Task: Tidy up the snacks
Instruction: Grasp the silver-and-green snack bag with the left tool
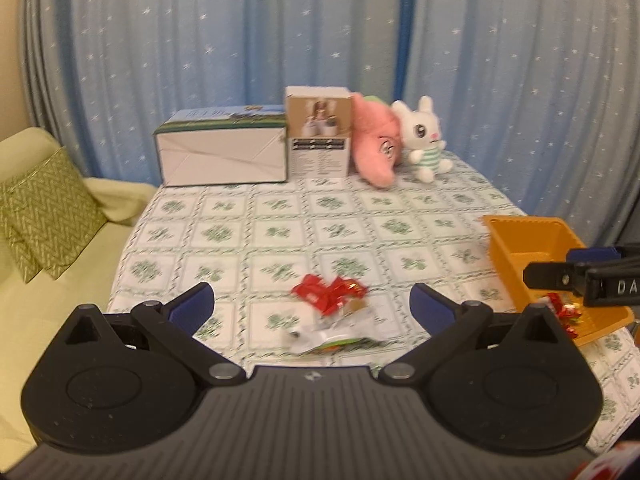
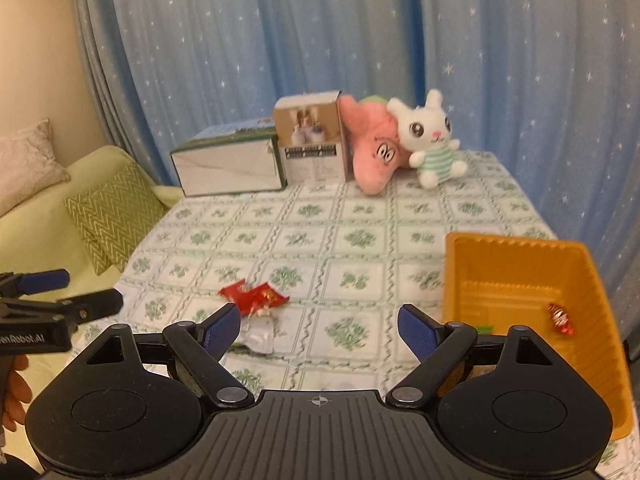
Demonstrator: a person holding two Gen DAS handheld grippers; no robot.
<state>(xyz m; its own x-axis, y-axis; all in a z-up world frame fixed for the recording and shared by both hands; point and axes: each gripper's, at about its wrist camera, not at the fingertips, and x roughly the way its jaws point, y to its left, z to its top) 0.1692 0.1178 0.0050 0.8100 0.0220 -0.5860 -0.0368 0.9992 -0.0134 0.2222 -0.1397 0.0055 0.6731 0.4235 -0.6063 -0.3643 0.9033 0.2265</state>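
Observation:
A small pile of red-wrapped snacks (image 1: 328,294) with a clear and green packet (image 1: 332,340) lies on the patterned tablecloth, just ahead of my left gripper (image 1: 312,304), which is open and empty. The pile also shows in the right wrist view (image 2: 256,296), ahead and left of my right gripper (image 2: 320,328), open and empty. An orange tray (image 2: 520,256) stands at the right with a red candy (image 2: 562,320) in it. In the left wrist view the tray (image 1: 520,240) holds red candies (image 1: 566,314), and the right gripper (image 1: 560,276) reaches over it.
At the table's back stand a white and green box (image 1: 222,152), a small brown box (image 1: 318,136), a pink plush (image 1: 376,148) and a white bunny plush (image 1: 426,140). A green sofa with a cushion (image 1: 44,208) lies left. Blue curtains hang behind.

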